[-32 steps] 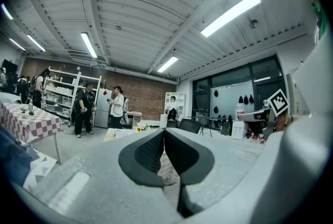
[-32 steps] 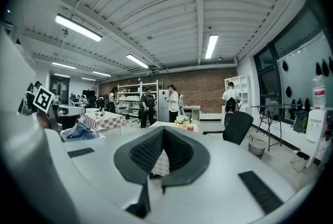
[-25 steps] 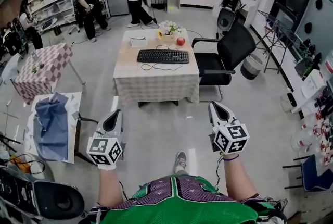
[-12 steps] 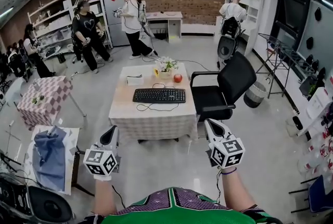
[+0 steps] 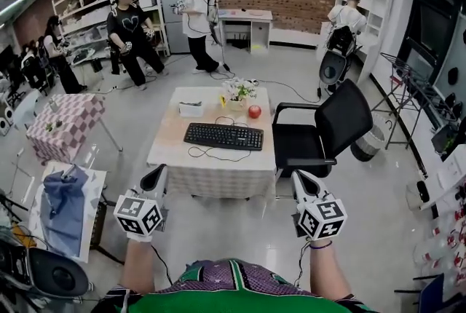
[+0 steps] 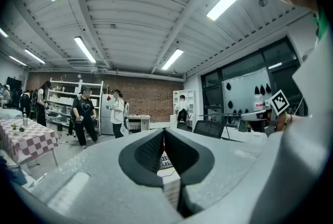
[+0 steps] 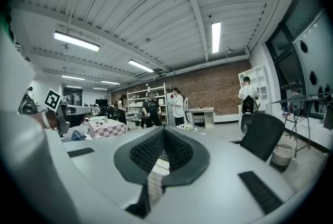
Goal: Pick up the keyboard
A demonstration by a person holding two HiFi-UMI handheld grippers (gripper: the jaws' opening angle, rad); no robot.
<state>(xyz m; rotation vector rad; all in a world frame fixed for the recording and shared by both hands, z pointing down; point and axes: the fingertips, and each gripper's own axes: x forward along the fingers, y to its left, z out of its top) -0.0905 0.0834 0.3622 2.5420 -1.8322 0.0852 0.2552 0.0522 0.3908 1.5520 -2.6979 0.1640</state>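
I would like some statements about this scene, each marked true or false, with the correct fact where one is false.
1. The keyboard lies on the table. True.
2. The left gripper holds the keyboard. False: it is shut on nothing, apart from the keyboard.
3. A red apple sits on the table beyond the keyboard. True.
4. The black chair stands at the table's left side. False: it stands at the right side.
5. The right gripper has its jaws wide apart. False: they are together.
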